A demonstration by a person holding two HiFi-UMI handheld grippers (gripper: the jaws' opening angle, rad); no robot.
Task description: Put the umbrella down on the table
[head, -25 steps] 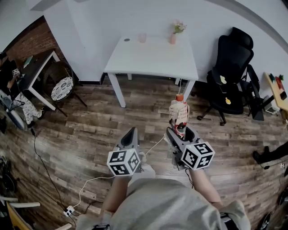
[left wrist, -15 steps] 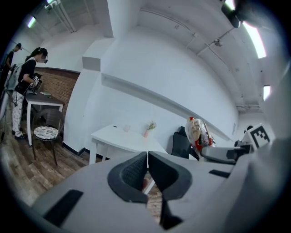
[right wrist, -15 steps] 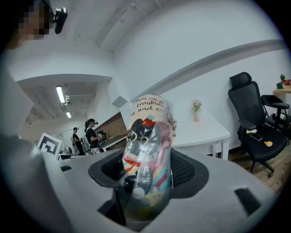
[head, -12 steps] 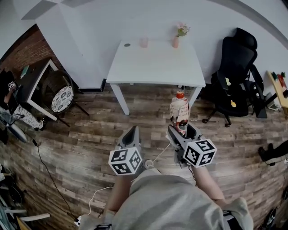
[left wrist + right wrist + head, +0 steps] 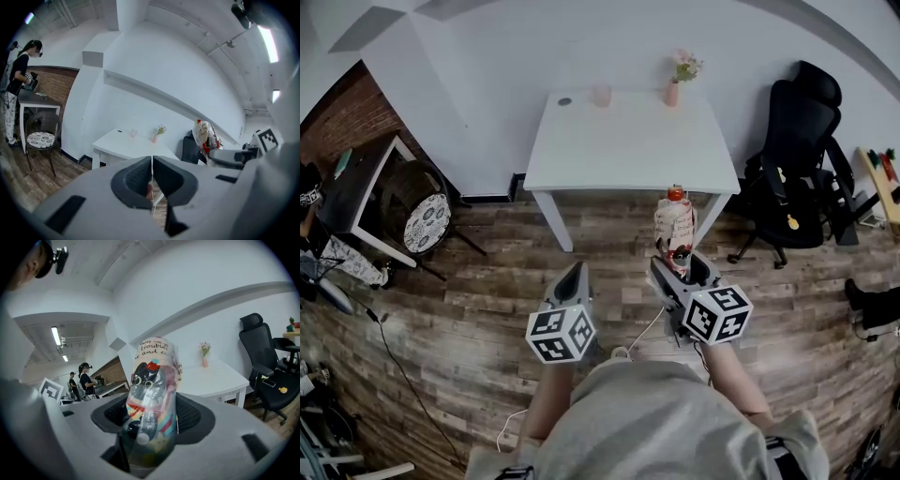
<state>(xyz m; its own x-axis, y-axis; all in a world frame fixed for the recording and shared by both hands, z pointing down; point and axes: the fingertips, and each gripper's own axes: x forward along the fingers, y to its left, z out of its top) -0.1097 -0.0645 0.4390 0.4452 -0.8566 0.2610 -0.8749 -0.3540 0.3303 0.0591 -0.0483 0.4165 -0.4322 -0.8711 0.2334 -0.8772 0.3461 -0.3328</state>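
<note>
Umbrella (image 5: pixel 674 225) nearer table (image 5: pixel 628 141) than before

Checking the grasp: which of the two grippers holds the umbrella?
The right gripper: its jaws clamp the cartoon-printed umbrella, while the left gripper has its jaws closed on nothing.

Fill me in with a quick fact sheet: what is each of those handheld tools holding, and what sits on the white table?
Right gripper: jaws shut on a folded umbrella in a clear sleeve, standing upright
Left gripper: jaws together, nothing between them
Table: white, ahead of the person; umbrella not yet on it
On the table: pink vase with flowers and a cup, both near the far edge
Beside the table: black office chair, to its right
</note>
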